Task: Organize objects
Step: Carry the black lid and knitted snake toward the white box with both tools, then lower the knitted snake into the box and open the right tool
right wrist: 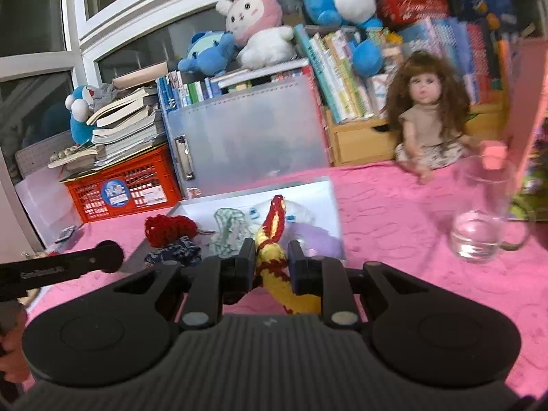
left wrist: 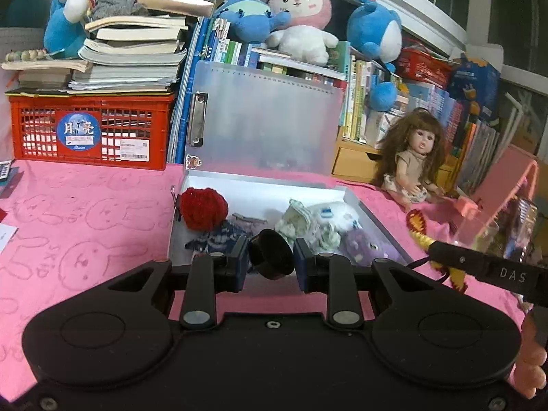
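An open white box lies on the pink cloth, its frosted lid standing up behind. Inside are a red crochet piece, a blue patterned cloth, crumpled green-white fabric and a purple plush. My left gripper is shut on a black round object, just in front of the box. My right gripper is shut on a yellow and red crochet piece, whose tip rises over the box. That crochet piece and the right gripper's finger show at the right of the left wrist view.
A red crate under stacked books stands at the back left. Plush toys sit on a row of books. A doll sits at the back right, near a clear glass mug and a pink stand. A person's hand shows at the right edge.
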